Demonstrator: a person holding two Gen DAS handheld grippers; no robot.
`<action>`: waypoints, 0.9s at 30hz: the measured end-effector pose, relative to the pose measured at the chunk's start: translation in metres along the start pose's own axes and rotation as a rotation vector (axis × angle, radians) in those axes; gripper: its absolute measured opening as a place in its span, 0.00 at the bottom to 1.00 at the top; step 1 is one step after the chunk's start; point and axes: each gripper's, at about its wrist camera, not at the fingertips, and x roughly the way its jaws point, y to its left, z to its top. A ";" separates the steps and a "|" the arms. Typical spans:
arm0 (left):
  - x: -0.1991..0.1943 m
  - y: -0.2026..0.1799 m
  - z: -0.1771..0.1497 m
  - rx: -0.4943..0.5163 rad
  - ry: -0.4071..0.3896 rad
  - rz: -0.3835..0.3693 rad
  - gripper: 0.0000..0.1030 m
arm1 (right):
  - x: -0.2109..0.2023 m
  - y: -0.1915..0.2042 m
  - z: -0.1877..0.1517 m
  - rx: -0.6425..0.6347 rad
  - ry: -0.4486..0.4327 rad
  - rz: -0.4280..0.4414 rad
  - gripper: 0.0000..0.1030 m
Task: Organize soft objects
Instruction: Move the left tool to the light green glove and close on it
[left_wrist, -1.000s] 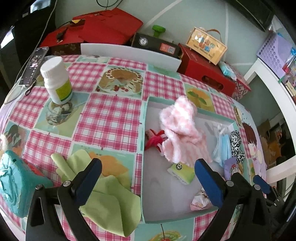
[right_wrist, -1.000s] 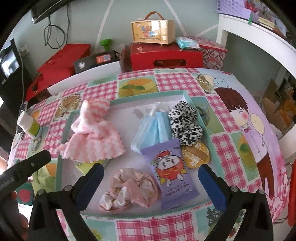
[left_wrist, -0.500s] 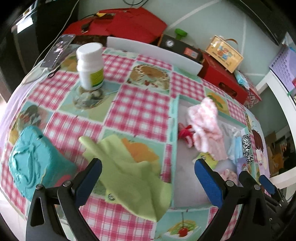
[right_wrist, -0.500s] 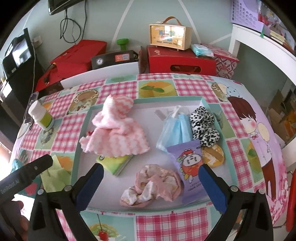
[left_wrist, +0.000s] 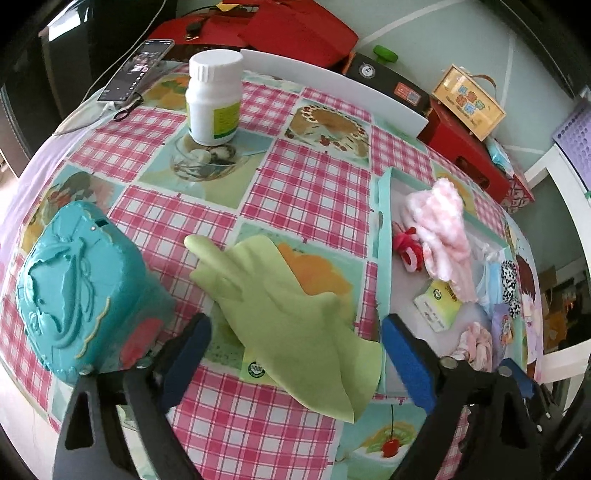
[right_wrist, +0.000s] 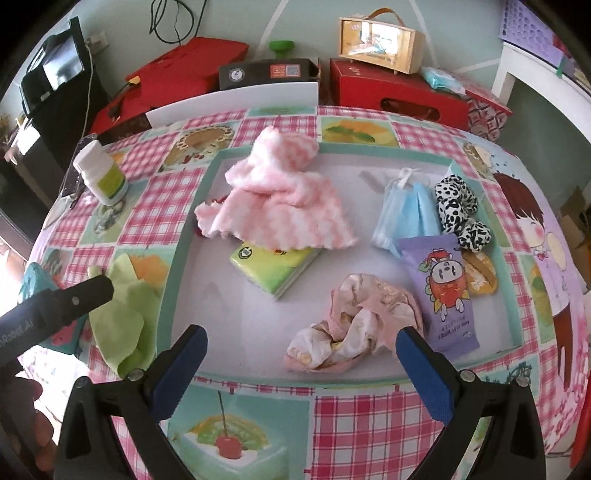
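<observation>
A light green rubber glove (left_wrist: 280, 306) lies flat on the checked tablecloth, left of a teal-rimmed tray (left_wrist: 380, 229). My left gripper (left_wrist: 295, 358) hangs over the glove's cuff. Its jaws are closing with the glove between them, and the pads do not press on it. In the tray (right_wrist: 166, 295) lie a pink-white fuzzy cloth (right_wrist: 280, 195), blue face masks (right_wrist: 406, 210), a spotted scrunchie (right_wrist: 458, 210) and a pink-cream scrunchie (right_wrist: 354, 325). My right gripper (right_wrist: 303, 365) stands open over the tray's near rim, holding nothing.
A teal plastic box (left_wrist: 74, 295) stands close to my left finger. A white bottle (left_wrist: 214, 96) and a phone (left_wrist: 136, 70) sit at the far left. A green tissue pack (right_wrist: 273, 269) and a purple packet (right_wrist: 443, 291) share the tray. Red boxes (right_wrist: 395, 92) line the back.
My left gripper moved left from the tray to above the green glove and sank, and its jaws have narrowed. My right gripper drew back to the tray's near rim.
</observation>
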 end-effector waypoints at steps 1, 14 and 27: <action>0.001 -0.001 0.000 0.007 0.006 -0.002 0.82 | 0.000 0.000 0.000 0.001 -0.002 0.001 1.00; 0.030 -0.001 -0.004 0.049 0.070 0.055 0.50 | 0.001 -0.003 0.002 0.012 -0.003 0.005 1.00; 0.023 -0.003 0.001 0.050 0.060 0.019 0.48 | 0.005 -0.010 0.003 0.035 0.012 -0.004 1.00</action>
